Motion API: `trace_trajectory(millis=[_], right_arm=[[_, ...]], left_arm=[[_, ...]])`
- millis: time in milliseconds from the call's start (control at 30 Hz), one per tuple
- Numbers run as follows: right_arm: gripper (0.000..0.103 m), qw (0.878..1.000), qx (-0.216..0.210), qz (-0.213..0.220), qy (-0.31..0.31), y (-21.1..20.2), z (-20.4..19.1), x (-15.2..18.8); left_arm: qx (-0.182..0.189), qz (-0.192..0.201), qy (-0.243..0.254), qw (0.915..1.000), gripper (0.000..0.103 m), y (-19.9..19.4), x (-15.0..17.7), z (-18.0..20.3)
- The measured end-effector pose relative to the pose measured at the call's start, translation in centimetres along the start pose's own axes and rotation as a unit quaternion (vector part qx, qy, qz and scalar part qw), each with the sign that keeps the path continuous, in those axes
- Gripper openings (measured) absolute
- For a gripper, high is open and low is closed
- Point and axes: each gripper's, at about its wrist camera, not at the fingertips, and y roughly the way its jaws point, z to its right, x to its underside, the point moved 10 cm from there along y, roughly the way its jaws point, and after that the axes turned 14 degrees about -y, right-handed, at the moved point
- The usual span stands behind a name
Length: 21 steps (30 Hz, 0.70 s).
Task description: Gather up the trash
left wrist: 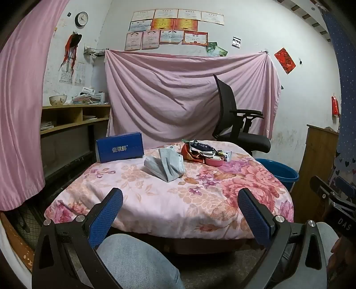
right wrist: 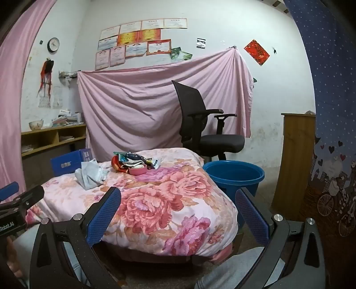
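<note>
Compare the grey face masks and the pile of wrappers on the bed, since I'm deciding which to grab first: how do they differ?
The grey face masks are pale, one colour, loosely folded and nearer the grippers; the pile of wrappers is red and multicoloured, crumpled, farther back beside a pink tape roll. Both lie untouched on the floral quilt.

Black office chair; pink draped sheet; wall clock; wooden shelf

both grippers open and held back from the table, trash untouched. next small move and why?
Probably advance the right hand-held gripper toward the wrapper pile at the far side of the floral-covered table. Both it and the left hand-held gripper are open and empty, and the blue tub stands on the right, beside the table.
</note>
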Motion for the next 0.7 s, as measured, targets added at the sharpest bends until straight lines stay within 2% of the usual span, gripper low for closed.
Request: trace_trajectory(millis=[700], right_arm=[[0.103, 1.0, -0.001, -0.005, 0.001, 0.13, -0.09, 0.16]], left_arm=[[0.0, 0.001, 0.001, 1.0, 0.101, 0.0, -0.01, 0.0]])
